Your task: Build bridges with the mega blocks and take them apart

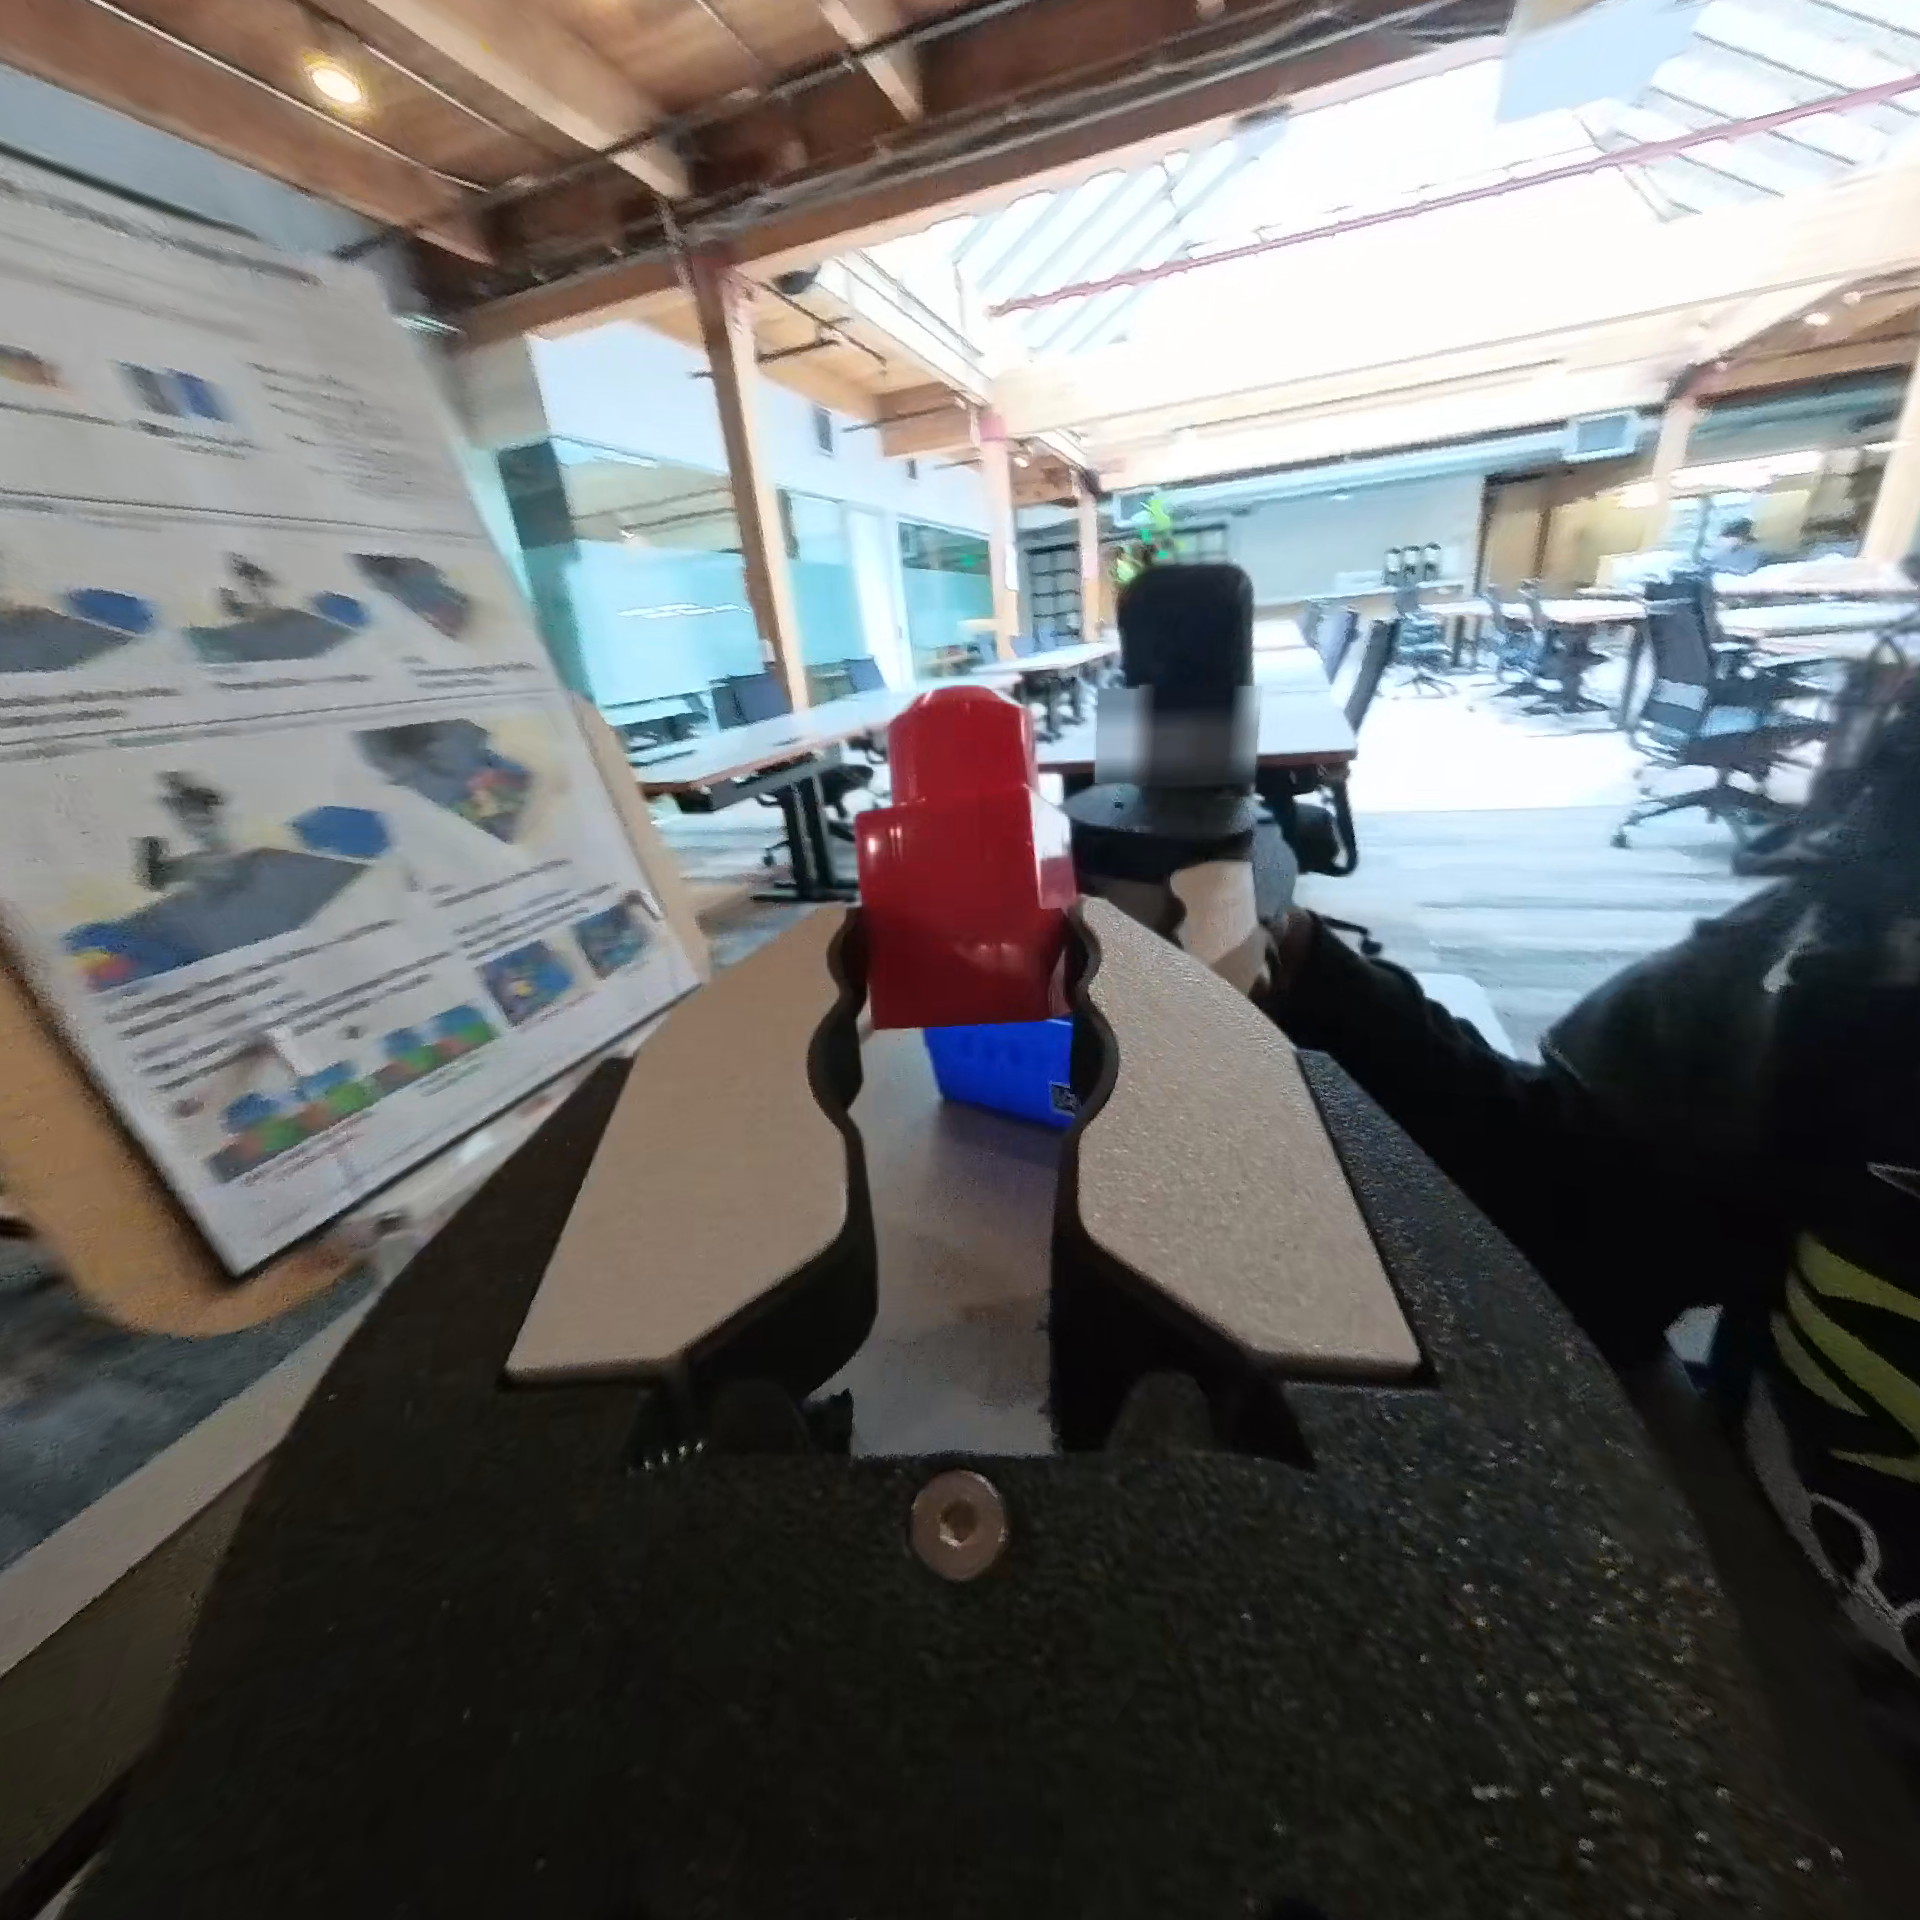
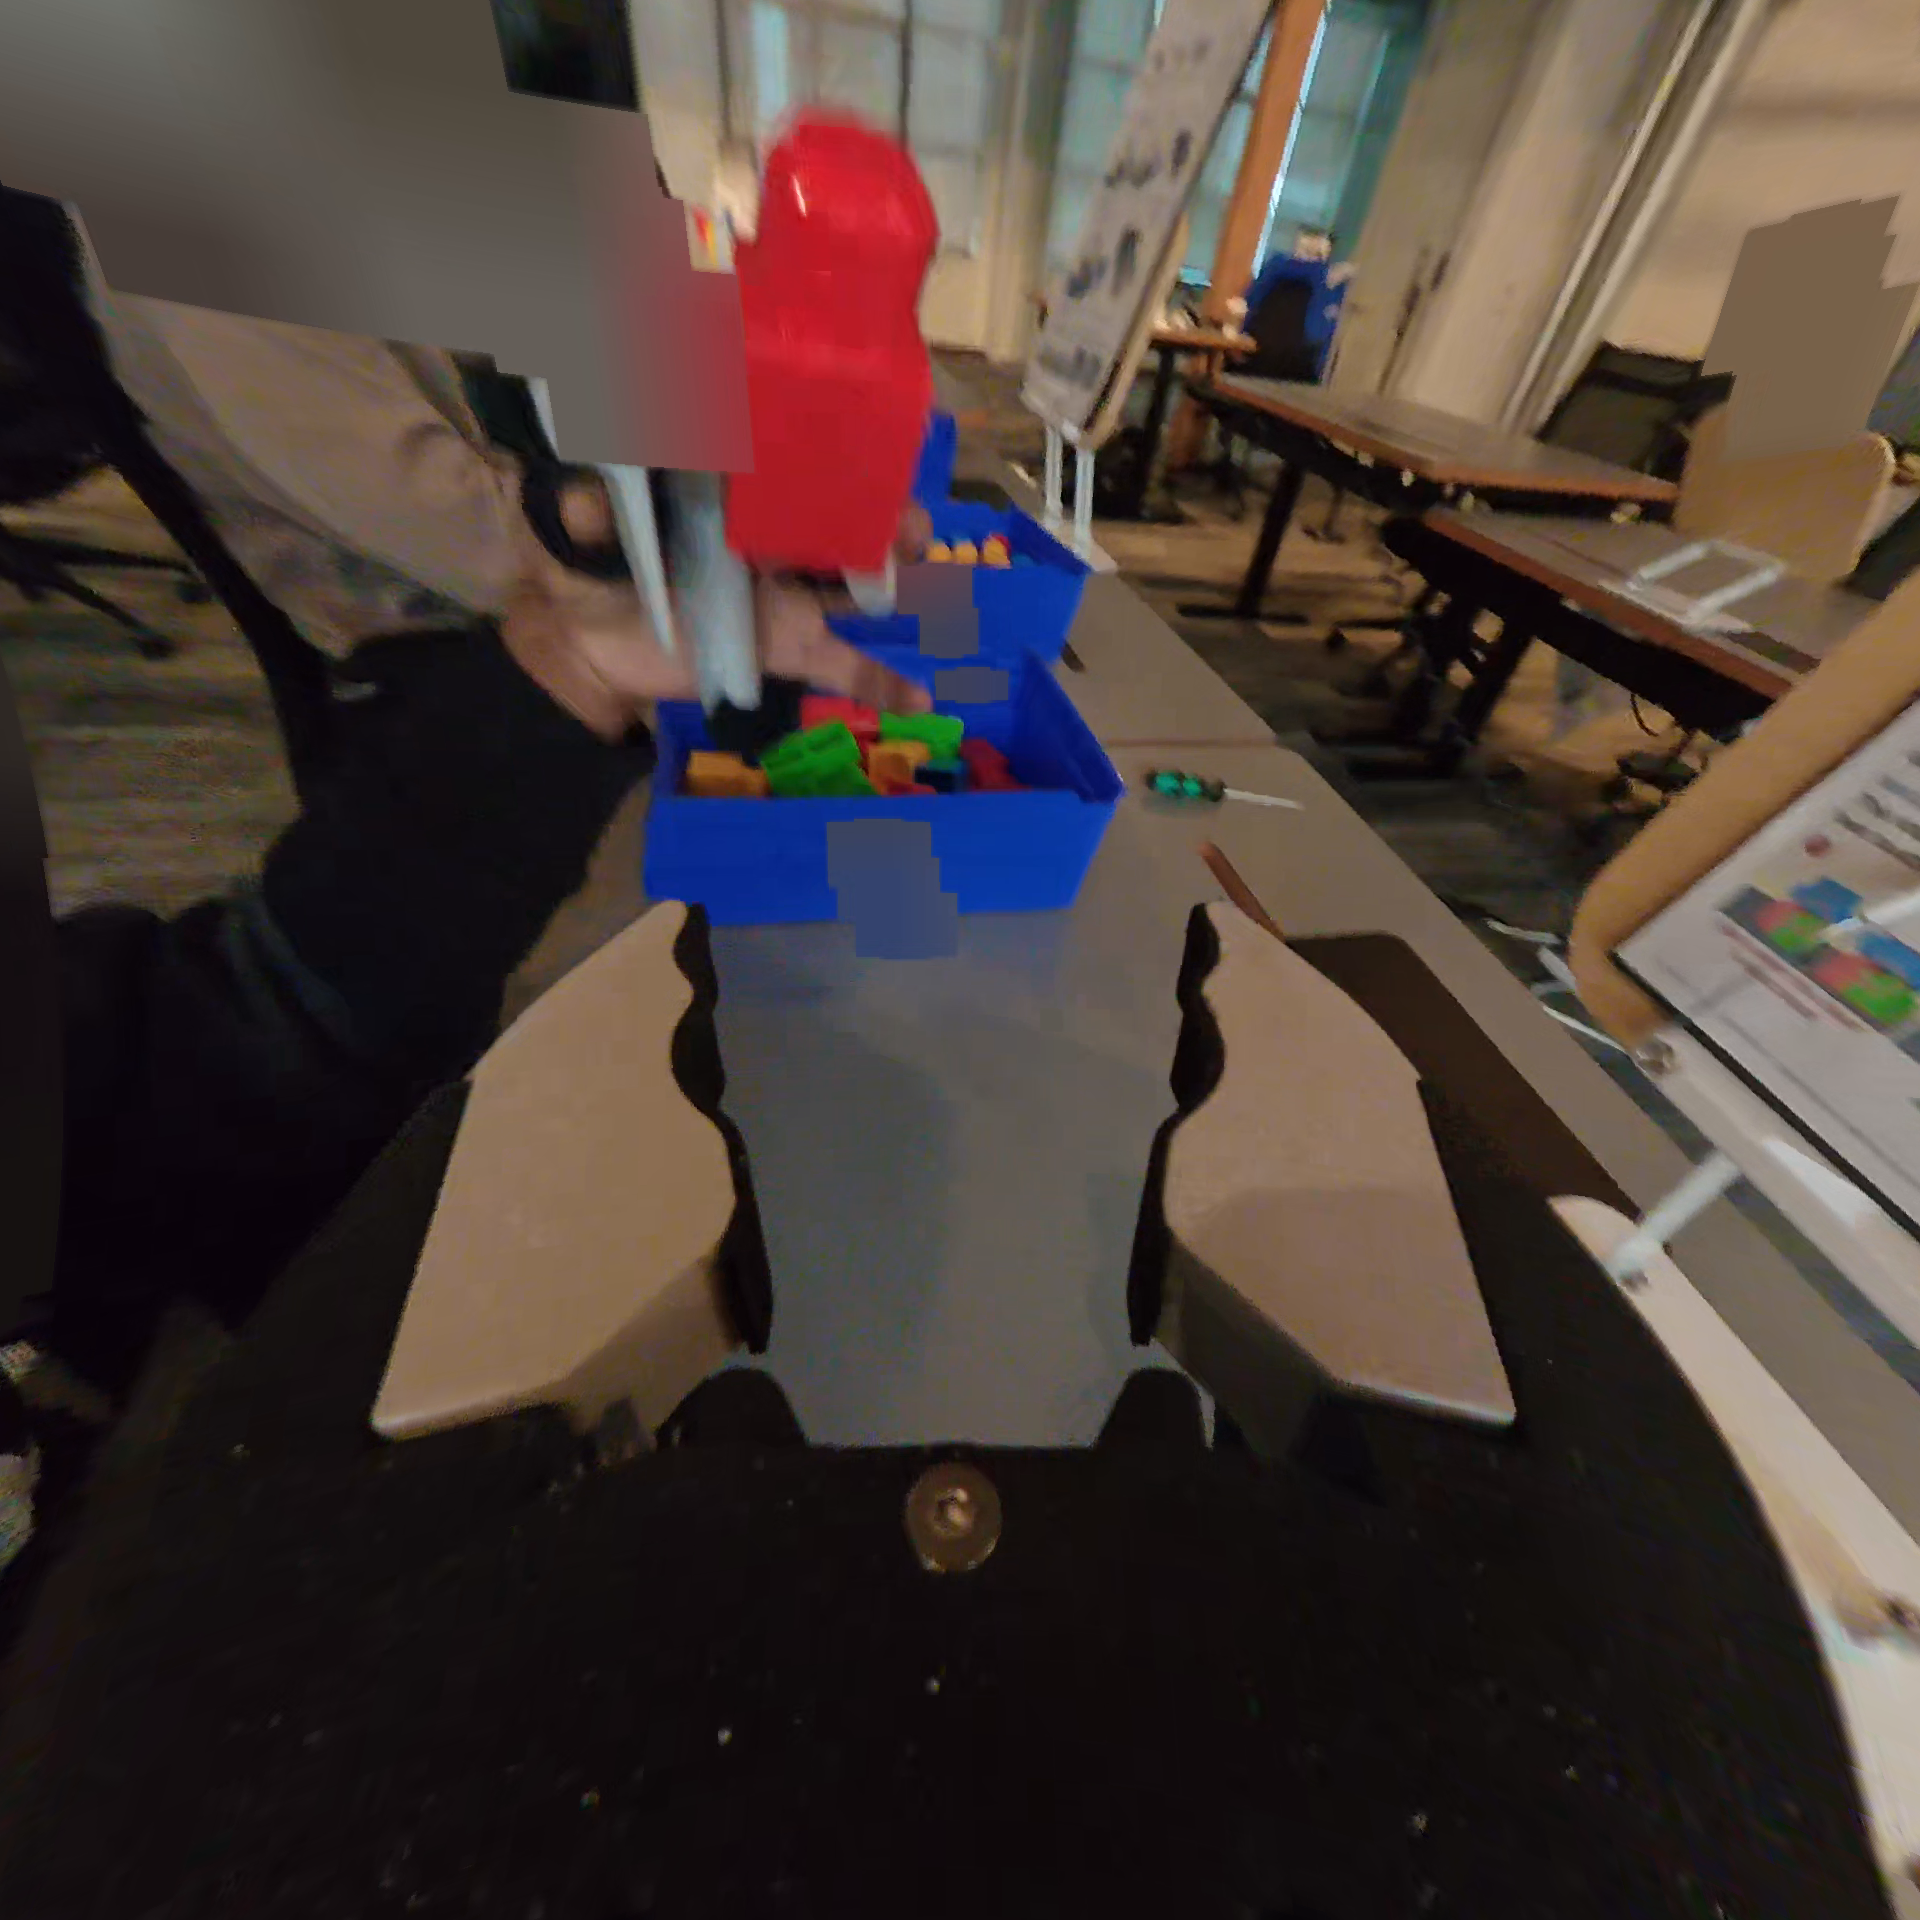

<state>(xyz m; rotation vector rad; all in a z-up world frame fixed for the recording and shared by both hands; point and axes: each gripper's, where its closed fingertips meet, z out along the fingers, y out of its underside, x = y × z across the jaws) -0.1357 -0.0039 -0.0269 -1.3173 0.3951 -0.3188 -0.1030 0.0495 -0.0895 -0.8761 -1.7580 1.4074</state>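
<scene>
My left gripper is shut on a red mega block and holds it up in the air, stud upward. The same red block shows in the right wrist view, high above a blue bin full of green, orange and red blocks. A corner of a blue bin shows below the block in the left wrist view. My right gripper is open and empty, low over the grey table, just short of the bin.
A second blue bin stands behind the first. A green-handled screwdriver lies right of the bin. Instruction boards stand at the table's edge. A person's dark sleeve is on the right. Left tips to right tips: about 9 cm.
</scene>
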